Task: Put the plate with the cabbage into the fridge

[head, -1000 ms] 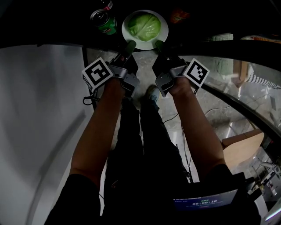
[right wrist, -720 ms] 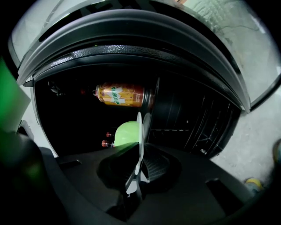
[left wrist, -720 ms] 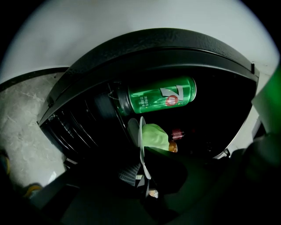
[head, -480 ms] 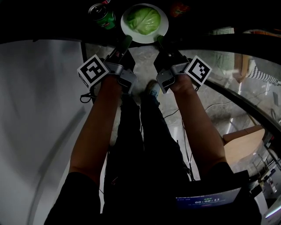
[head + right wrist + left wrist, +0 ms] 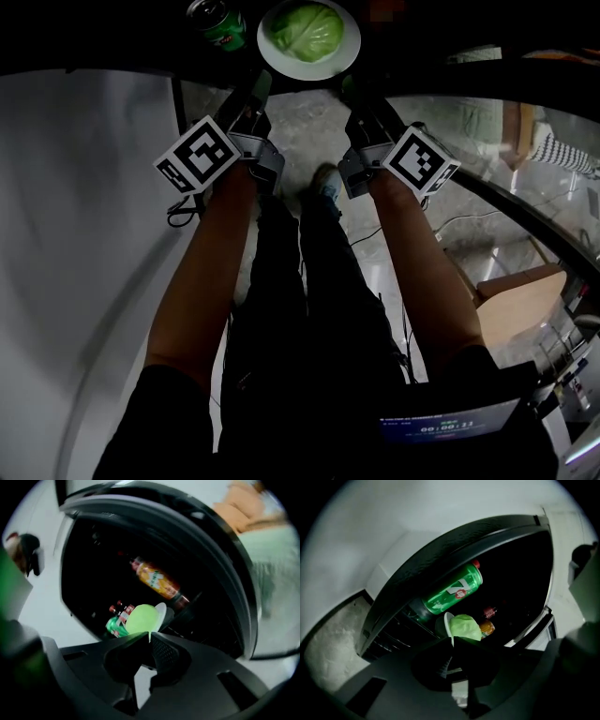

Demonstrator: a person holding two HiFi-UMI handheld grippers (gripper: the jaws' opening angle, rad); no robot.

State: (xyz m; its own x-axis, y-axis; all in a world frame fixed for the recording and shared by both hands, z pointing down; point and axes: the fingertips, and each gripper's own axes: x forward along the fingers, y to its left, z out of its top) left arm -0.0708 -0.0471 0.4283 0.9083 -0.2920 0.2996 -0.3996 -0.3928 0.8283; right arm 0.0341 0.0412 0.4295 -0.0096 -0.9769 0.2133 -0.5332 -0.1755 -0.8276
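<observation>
A white plate carrying a pale green cabbage is held out level inside the dark fridge opening at the top of the head view. My left gripper is shut on the plate's left rim and my right gripper on its right rim. In the left gripper view the jaws close on the plate edge, with the cabbage just beyond. The right gripper likewise pinches the plate beside the cabbage.
A green soda bottle lies on the fridge shelf left of the plate, seen as a green can-like top. An orange drink bottle lies to the right. The open white fridge door stands at my left. Stone floor lies below.
Both grippers have carried the plate forward, deeper into the dark fridge; the plate and the green bottle sit higher in the head view than before.
</observation>
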